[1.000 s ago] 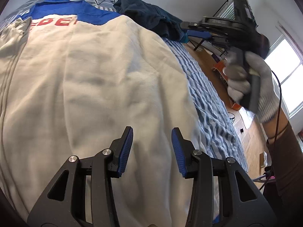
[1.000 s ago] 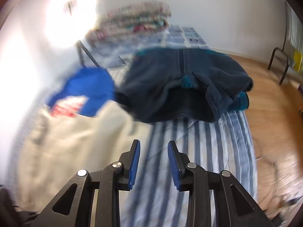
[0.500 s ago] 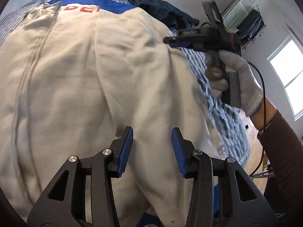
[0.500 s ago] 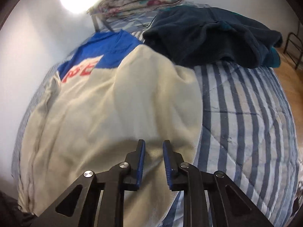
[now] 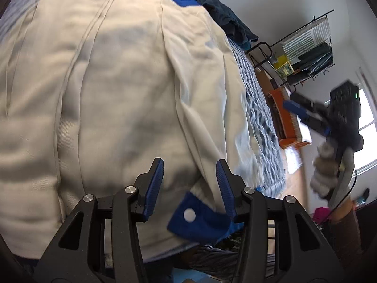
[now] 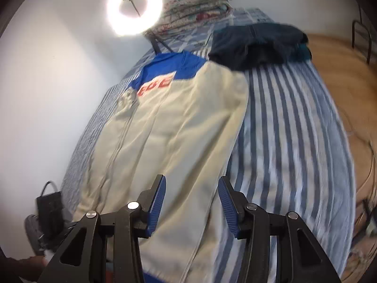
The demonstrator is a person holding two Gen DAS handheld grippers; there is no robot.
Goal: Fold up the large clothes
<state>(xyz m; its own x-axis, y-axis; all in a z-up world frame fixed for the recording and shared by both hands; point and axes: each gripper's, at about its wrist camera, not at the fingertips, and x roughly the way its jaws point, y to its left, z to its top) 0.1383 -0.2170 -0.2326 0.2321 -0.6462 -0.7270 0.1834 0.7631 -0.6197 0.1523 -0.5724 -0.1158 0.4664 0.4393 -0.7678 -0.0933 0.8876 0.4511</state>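
Now, cream jacket [image 6: 169,127] flat on the striped bed [image 6: 289,141].
Left tongs [image 5: 189,184] and right tongs [image 6: 191,200] both gape apart, holding nothing.

Your jacket [image 6: 169,127] is cream with a blue top, red letters and a blue cuff [image 5: 200,221] bearing a white snap. You have a blue-and-white striped bedcover [image 6: 289,141] under it, a navy fleece [image 6: 256,42] beyond, and an orange crate [image 5: 286,120] on the floor.
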